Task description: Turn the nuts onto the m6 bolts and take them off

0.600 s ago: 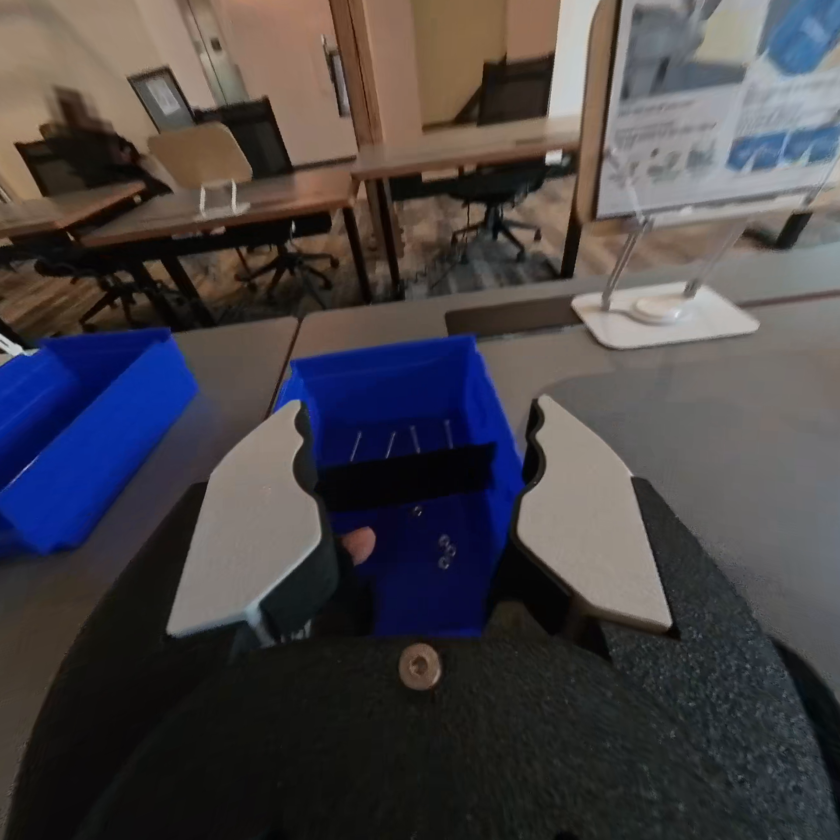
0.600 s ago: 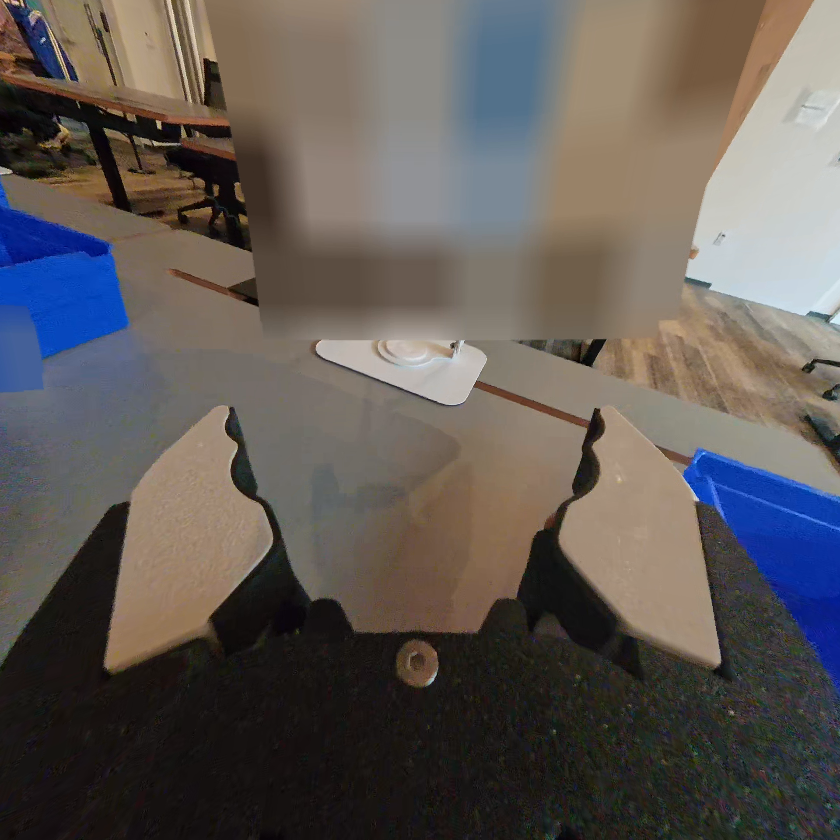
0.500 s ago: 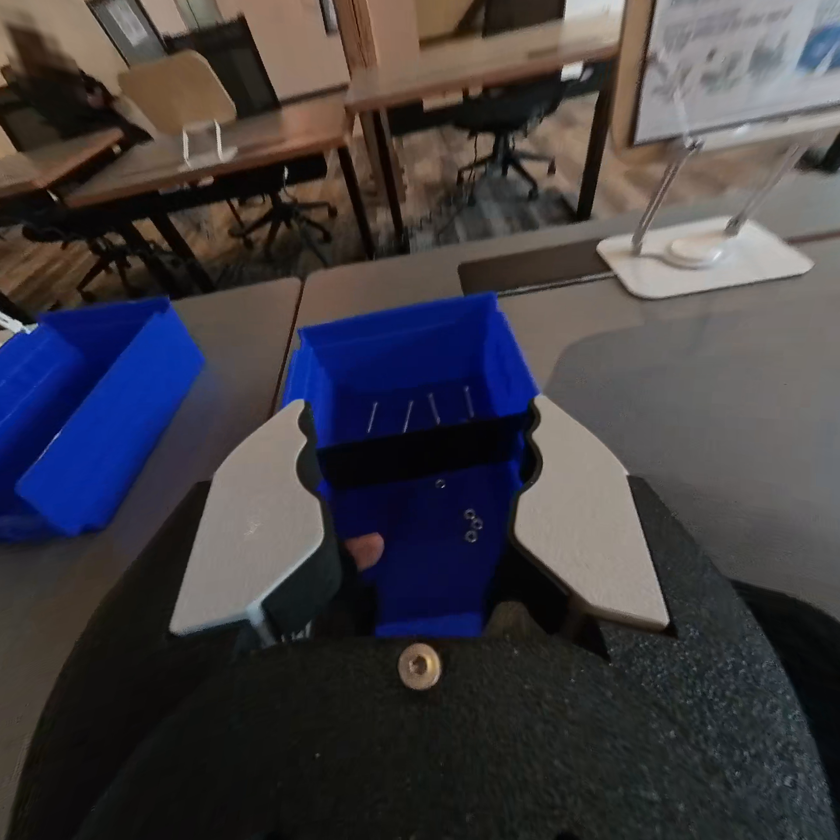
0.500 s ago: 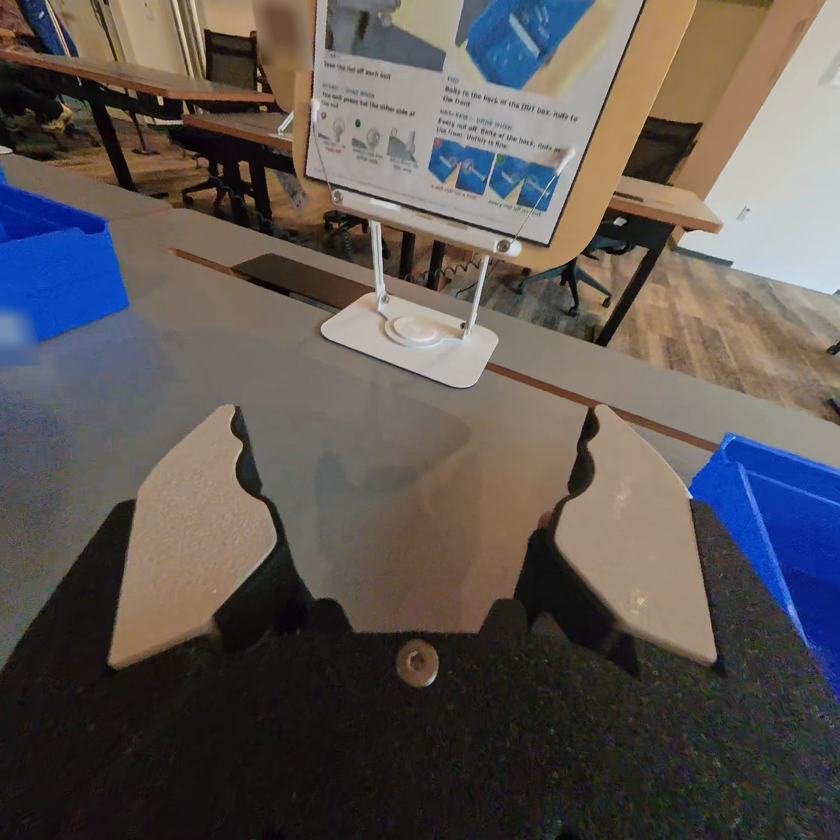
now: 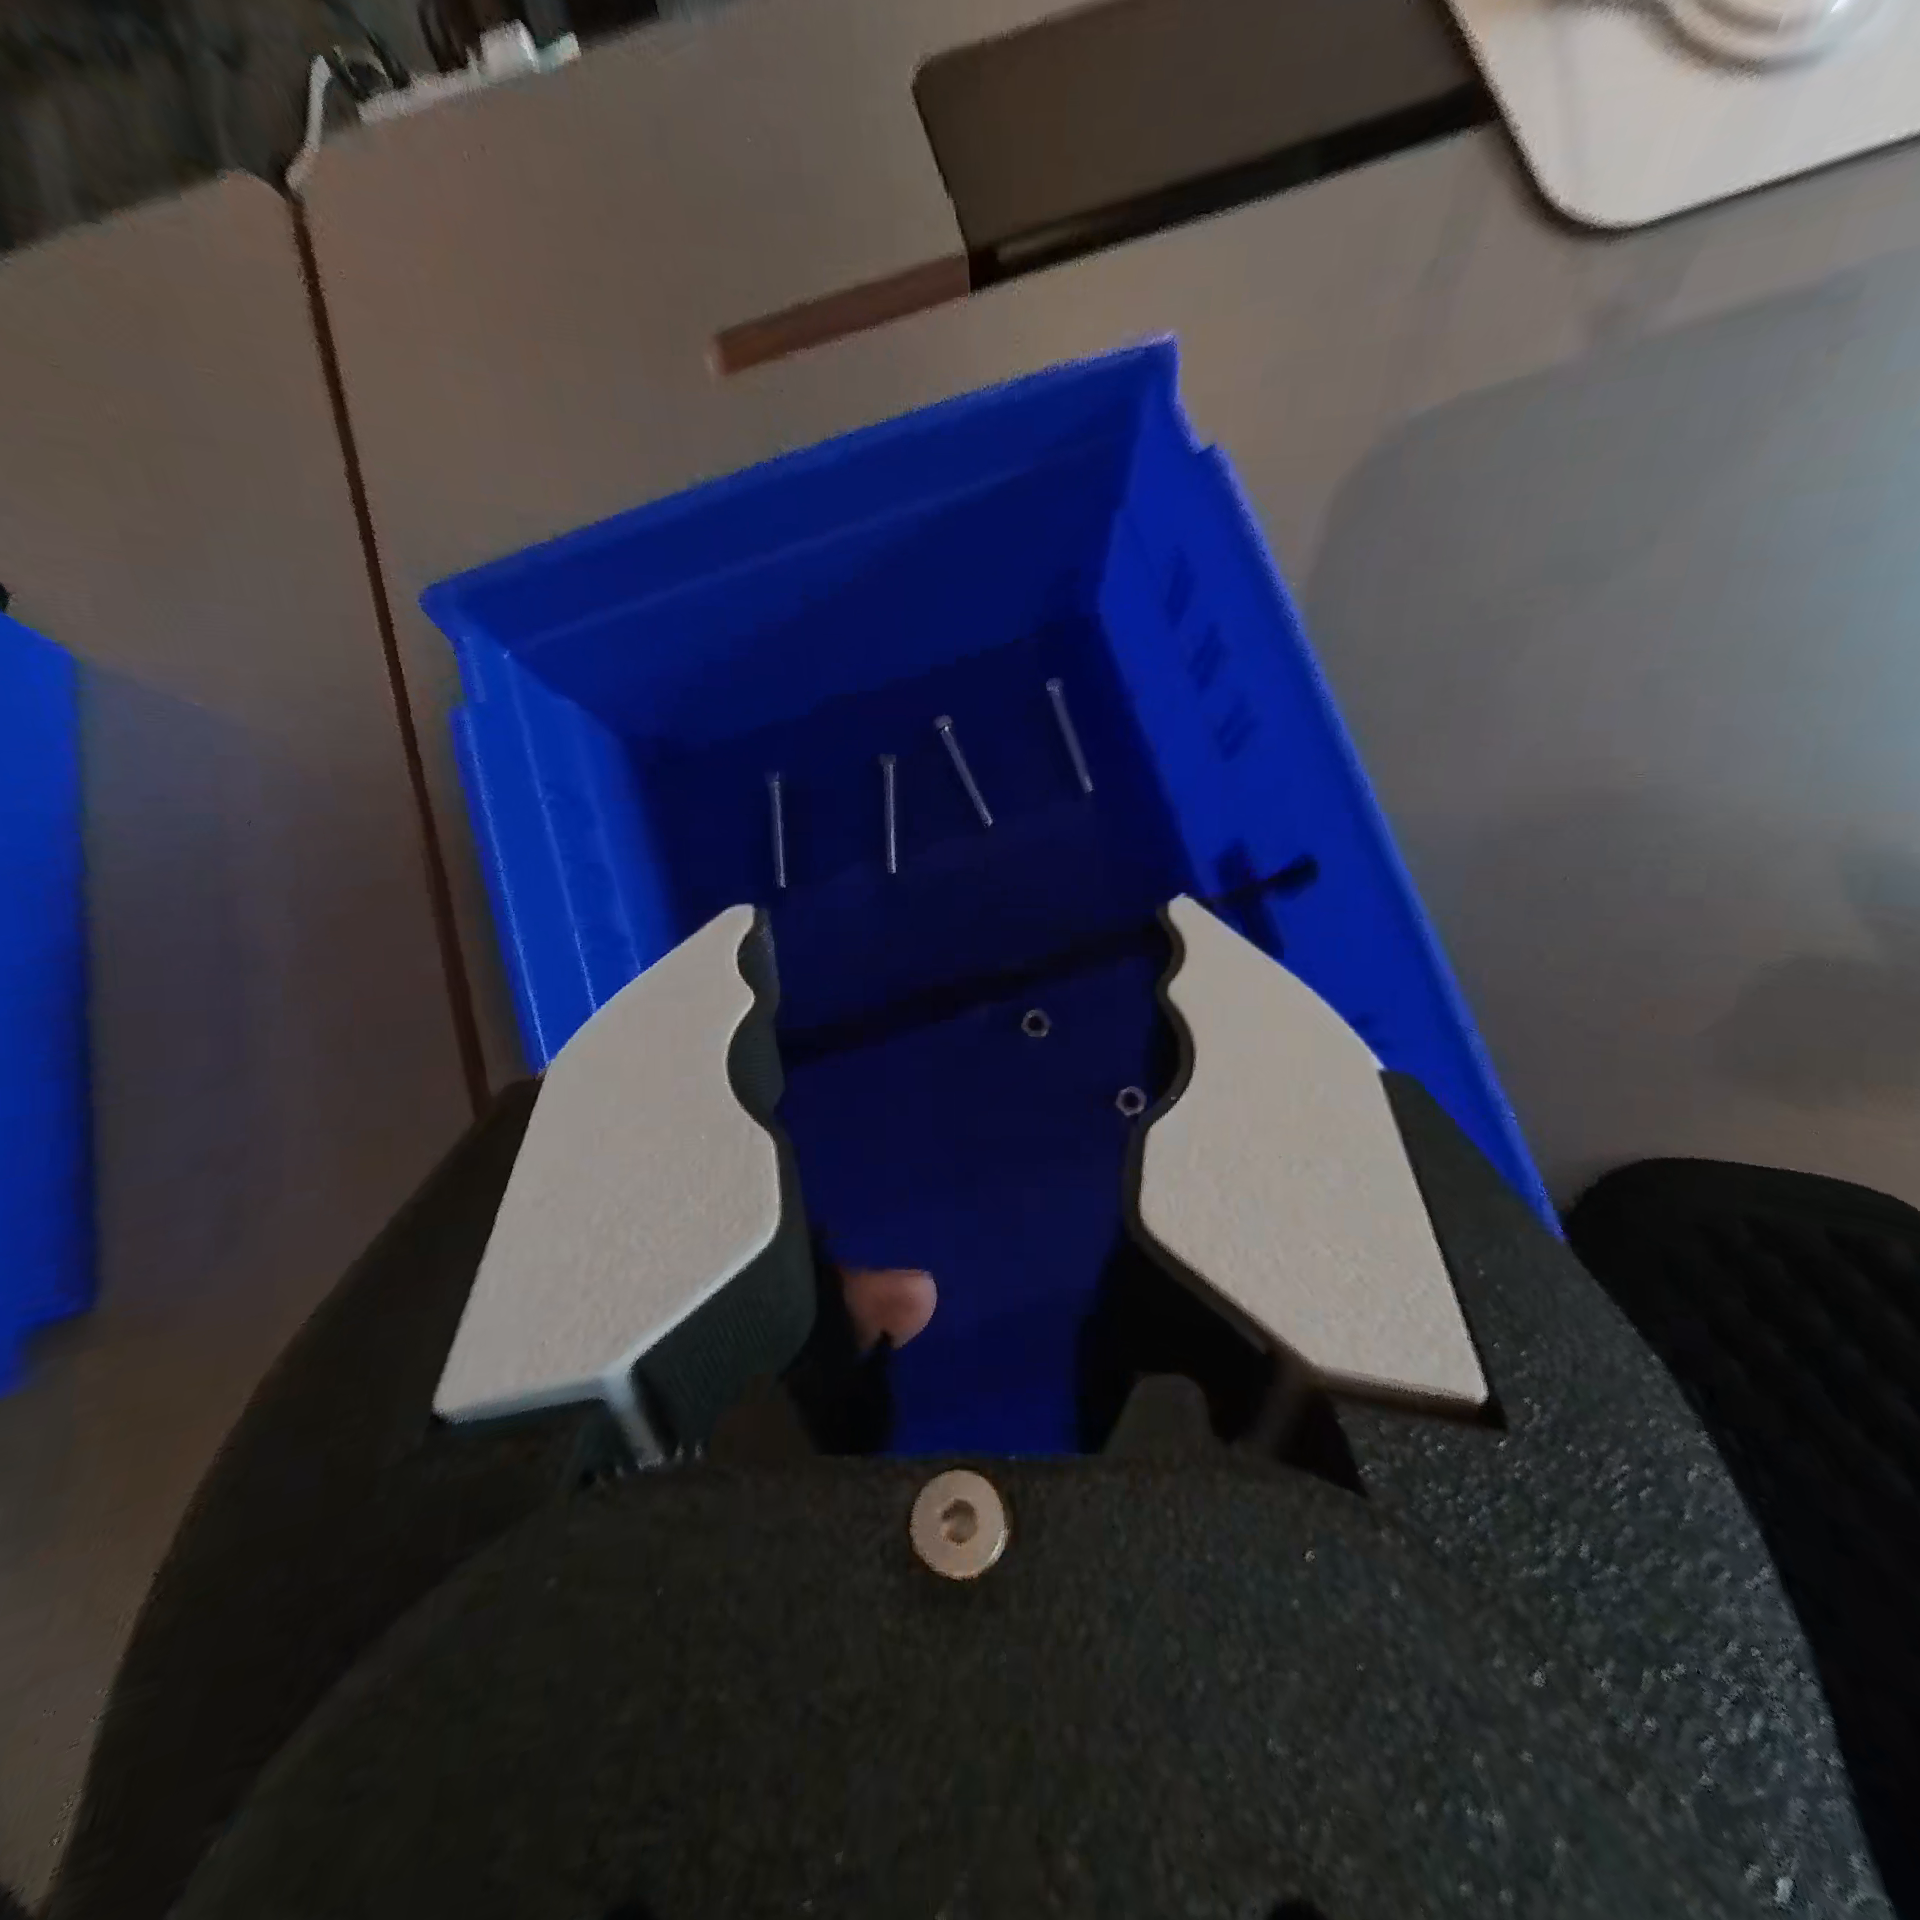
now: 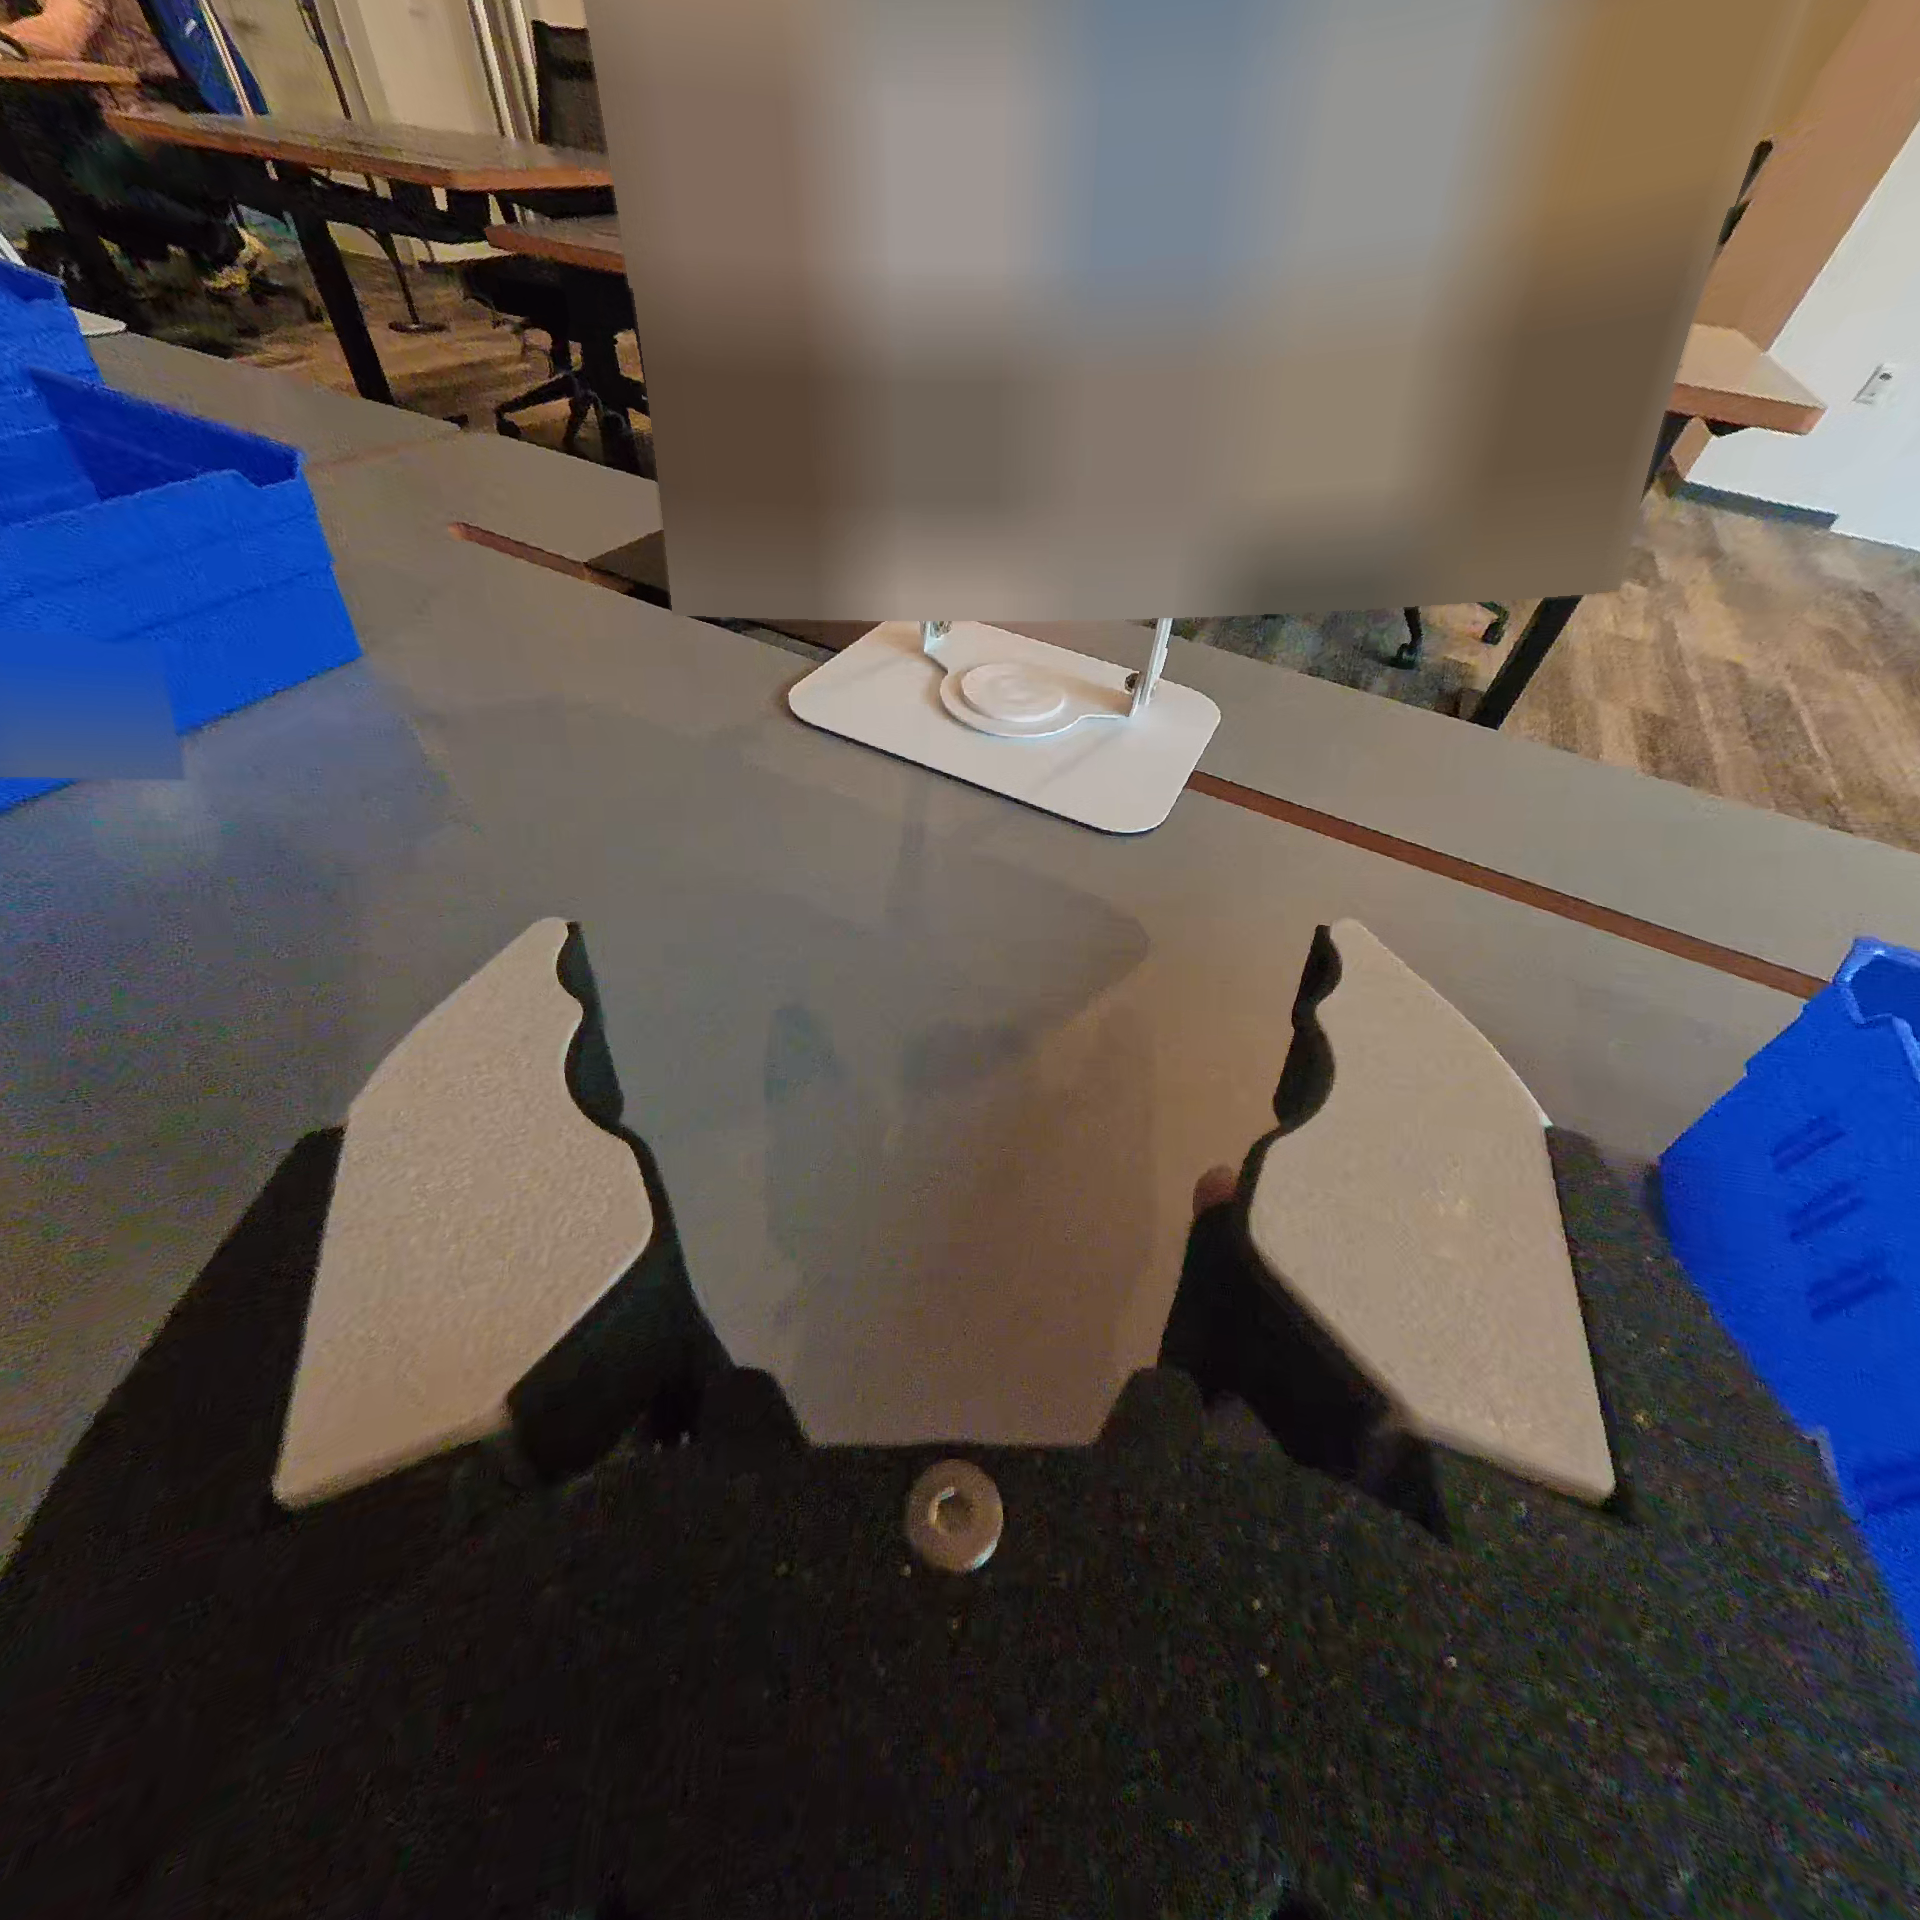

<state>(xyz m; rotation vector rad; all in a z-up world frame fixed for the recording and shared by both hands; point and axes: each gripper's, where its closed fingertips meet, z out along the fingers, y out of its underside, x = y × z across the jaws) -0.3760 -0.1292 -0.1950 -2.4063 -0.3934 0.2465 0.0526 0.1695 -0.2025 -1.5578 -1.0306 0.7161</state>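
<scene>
Left tool (image 5: 961,920) is hanging over a blue plastic bin (image 5: 1299,790), fingers apart and gripping nothing. Four thin metal bolts (image 5: 935,784) are lying in the compartment ahead of its tips; small hex nuts (image 5: 1035,1023) are sitting between them. Right tool (image 6: 945,935) is hovering wide apart over bare grey tabletop (image 6: 727,831), holding nothing, white stand base (image 6: 1003,717) ahead.

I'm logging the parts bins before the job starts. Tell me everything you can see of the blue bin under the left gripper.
The blue bin is an open-topped, plastic-looking box standing upright on the grey table. A dark divider splits it crosswise. Four thin metal bolts lie loose in the far compartment; two small nuts show in the near one. The left gripper hangs open over it, holding nothing.
</scene>
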